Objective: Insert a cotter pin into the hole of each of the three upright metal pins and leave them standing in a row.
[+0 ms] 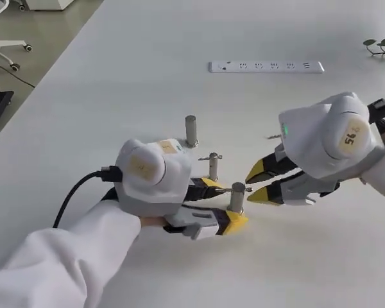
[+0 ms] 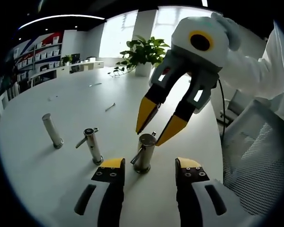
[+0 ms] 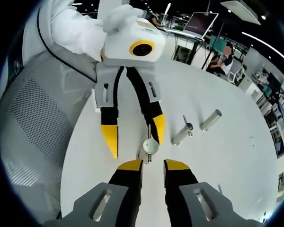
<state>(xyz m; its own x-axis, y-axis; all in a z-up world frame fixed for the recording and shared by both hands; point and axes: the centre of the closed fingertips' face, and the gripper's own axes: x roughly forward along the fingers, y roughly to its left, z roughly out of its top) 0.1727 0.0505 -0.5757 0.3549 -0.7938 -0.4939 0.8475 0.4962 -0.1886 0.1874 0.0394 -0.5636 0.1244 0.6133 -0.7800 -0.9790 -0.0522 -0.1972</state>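
- Long white matte tabletop (image 1: 147, 64) — a white multi-socket power strip (image 1: 266, 67) lies on it.
- Leafy green potted plant (image 2: 144, 53) before bright windows (image 2: 116, 40).
- Grey floor (image 1: 45, 25), white wheeled chair base (image 1: 9, 46).

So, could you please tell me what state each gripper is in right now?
Left gripper: open, fingers either side of the near pin.
Right gripper: open, holding nothing.
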